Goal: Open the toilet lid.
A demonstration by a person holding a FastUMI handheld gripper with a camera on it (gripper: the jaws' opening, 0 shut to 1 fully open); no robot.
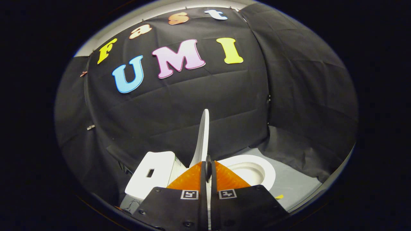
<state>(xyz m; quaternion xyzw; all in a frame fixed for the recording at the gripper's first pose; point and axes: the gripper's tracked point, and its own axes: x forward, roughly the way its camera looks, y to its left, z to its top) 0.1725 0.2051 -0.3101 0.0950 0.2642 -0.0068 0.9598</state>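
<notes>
Fisheye view along a hand-held gripper [208,175], looking fwd over its two fingers. The fingers are pinched almost together, and the thin white toilet lid [202,141] sits edge-on in the narrow gap between them; both fingers look pressed on its lower edge, so the tongs are closed, gripping the lid.

The lid stands nearly upright, rising from the fingertips and leaning slightly back twd the black cloth wall [199,99] behind it. To the right of the lid, just beyond the fingers, the white toilet seat [268,171] and the bowl opening are exposed. To the left sits the white tank [151,175], with a dark rectangular slot in its top. The toilet rests on a pale grey floor [298,181]; a small yellow scrap [279,196] lies on the floor near the seat.

Step in hand, as a judgement: the lift is nearly done, approx. the last stage of opening. The lid is well clear of the seat but not yet resting against the tank or wall, as far as can be told.

Next move prob. calls for easing the lid a little further back until it rests by itself, then parting the fingers and drawing them off w/o dragging the lid fwd again.
</notes>
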